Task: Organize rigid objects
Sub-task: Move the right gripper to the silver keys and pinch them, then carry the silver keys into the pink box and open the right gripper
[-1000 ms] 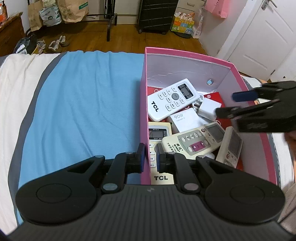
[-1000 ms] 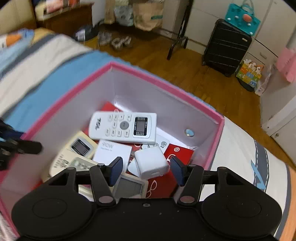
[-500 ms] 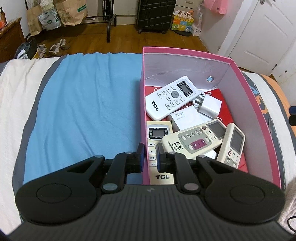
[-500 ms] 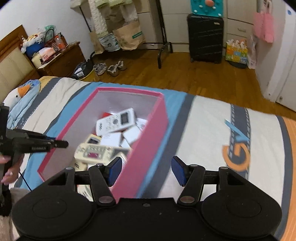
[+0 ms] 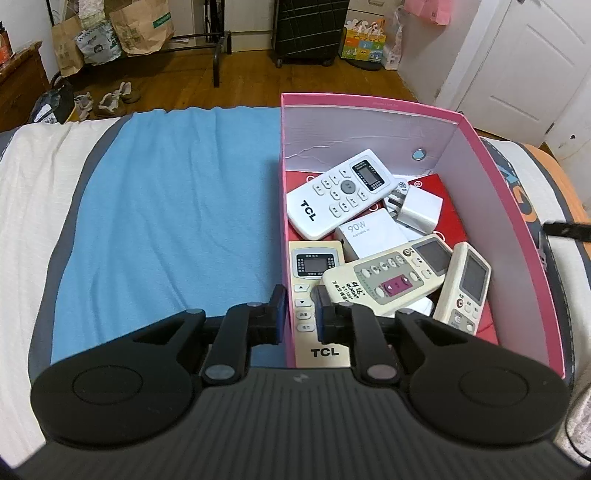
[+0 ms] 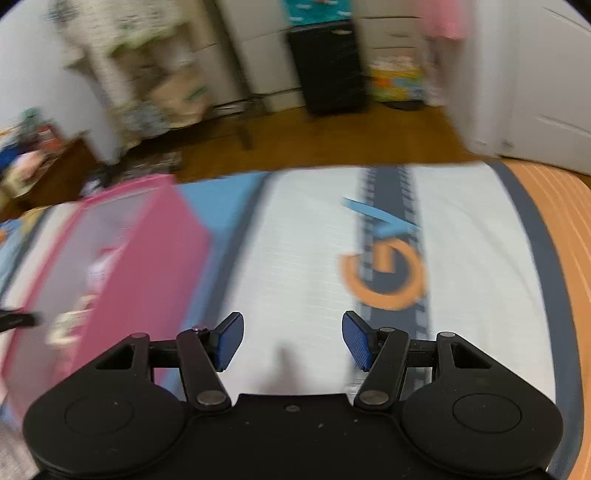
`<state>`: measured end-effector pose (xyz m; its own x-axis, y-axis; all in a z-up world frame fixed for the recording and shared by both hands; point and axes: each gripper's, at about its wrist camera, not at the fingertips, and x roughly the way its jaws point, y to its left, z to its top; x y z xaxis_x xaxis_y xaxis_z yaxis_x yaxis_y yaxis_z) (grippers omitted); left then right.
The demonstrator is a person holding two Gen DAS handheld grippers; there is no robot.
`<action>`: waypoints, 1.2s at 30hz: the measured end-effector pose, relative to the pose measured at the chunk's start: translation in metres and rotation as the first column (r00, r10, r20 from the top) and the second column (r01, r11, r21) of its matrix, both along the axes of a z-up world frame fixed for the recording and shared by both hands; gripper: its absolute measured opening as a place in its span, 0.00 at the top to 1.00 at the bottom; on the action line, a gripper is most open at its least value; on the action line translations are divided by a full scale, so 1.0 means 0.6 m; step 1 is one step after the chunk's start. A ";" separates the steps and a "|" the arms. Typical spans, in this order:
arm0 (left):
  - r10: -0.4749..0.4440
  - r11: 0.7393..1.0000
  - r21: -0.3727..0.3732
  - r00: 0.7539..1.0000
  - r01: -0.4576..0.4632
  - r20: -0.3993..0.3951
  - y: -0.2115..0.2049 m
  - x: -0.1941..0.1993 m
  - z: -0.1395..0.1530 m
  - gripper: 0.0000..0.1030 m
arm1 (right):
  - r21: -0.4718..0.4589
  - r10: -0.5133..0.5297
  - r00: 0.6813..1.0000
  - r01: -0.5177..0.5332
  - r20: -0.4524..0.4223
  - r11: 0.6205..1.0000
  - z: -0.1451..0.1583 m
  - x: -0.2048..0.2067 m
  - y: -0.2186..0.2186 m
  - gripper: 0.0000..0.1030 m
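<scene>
A pink box (image 5: pixel 509 206) stands on the bed and holds several remotes and chargers: a white TCL remote (image 5: pixel 340 194), a cream TCL remote (image 5: pixel 317 302), a beige remote (image 5: pixel 391 277), a small white remote (image 5: pixel 467 284), a white plug adapter (image 5: pixel 417 210) and a 90W charger (image 5: pixel 369 236). My left gripper (image 5: pixel 300 317) is shut on the box's near left wall. My right gripper (image 6: pixel 291 341) is open and empty over the white bedsheet, to the right of the box (image 6: pixel 147 266). That view is blurred.
A blue blanket (image 5: pixel 170 206) covers the bed left of the box. White sheet with an orange and blue logo (image 6: pixel 384 266) lies to the right. Beyond the bed are a wooden floor, paper bags (image 5: pixel 140 26), shoes (image 5: pixel 110 99), a black suitcase (image 5: pixel 310 29) and a white door (image 5: pixel 524 62).
My right gripper has pulled out of the box and swung right over the white sheet, still open. My left gripper has kept its hold on the box wall.
</scene>
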<state>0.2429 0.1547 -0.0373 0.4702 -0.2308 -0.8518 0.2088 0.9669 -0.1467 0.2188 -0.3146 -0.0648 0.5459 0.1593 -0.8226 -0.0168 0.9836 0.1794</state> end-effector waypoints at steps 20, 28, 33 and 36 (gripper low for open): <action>0.016 1.000 -0.014 1.000 -0.016 -0.016 0.005 0.003 -0.004 0.84 | 0.031 -0.024 0.994 0.020 0.107 0.999 -0.003 -0.005 0.015 0.98; 0.022 1.000 -0.013 1.000 -0.022 -0.023 0.004 0.005 -0.005 0.84 | 0.069 0.030 0.951 -0.053 0.306 0.996 0.069 -0.055 0.043 0.98; 0.043 0.998 -0.036 0.998 -0.045 -0.037 0.012 0.007 -0.007 0.84 | 0.097 0.055 0.918 -0.101 0.394 0.990 0.126 -0.079 0.077 0.98; 0.047 0.998 -0.046 0.998 -0.049 -0.040 0.015 0.008 -0.007 0.84 | 0.133 0.082 0.889 -0.157 0.450 0.979 0.170 -0.095 0.102 0.98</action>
